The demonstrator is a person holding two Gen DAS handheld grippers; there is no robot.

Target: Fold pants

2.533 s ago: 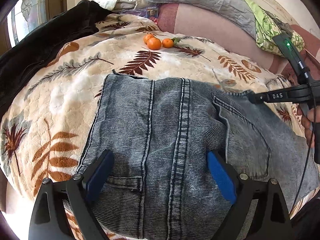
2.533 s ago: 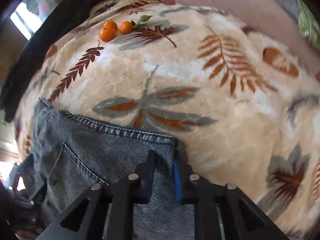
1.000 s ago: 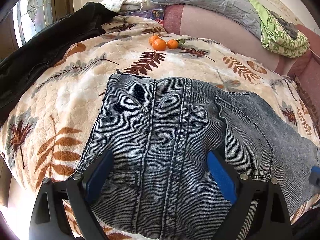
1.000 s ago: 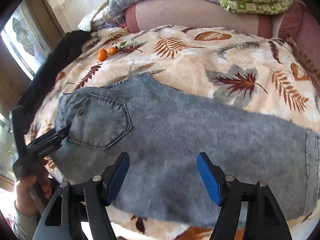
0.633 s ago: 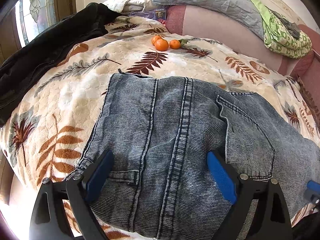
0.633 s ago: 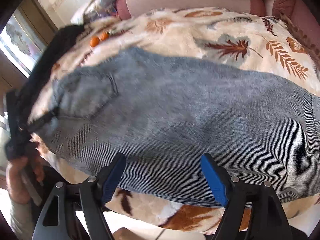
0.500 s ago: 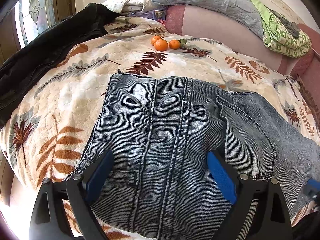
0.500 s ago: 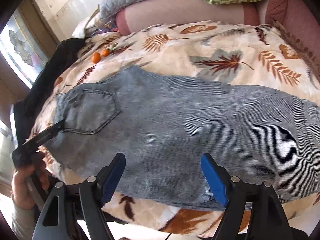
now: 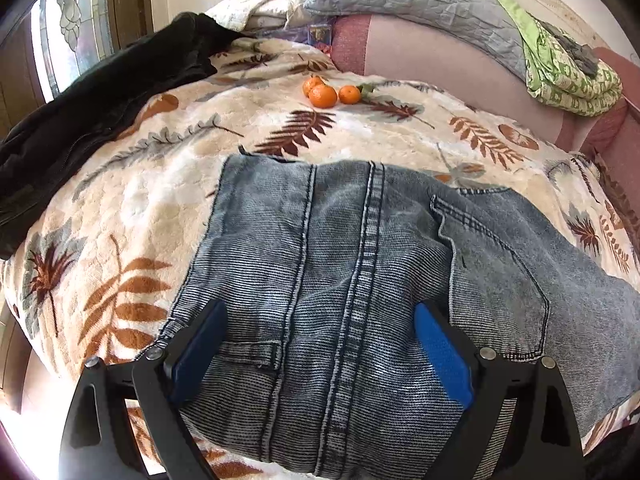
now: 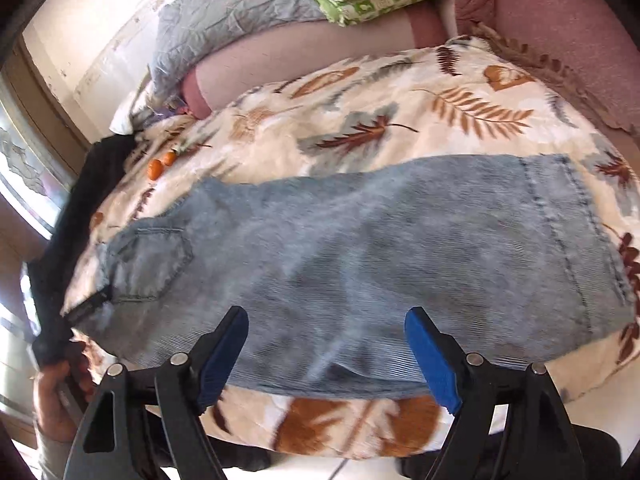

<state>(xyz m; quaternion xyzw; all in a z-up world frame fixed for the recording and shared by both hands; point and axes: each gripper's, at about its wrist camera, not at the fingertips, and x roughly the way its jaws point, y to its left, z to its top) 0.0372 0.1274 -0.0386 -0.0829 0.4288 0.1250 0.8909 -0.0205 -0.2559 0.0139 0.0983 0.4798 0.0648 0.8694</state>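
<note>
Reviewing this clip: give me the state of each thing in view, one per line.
jeans: laid flat on the blanket, back pocket up, folded lengthwise.
left gripper: open, over the waistband.
right gripper: open, over the near edge of the leg.
mandarins: loose on the blanket, clear of the jeans.
black jacket: crumpled at the bed's edge.
green quilt: folded.

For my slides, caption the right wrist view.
Open right gripper above folded jeans on a leaf-print blanket.

Both wrists close above jeans (image 9: pixel 360 264) (shared)
</note>
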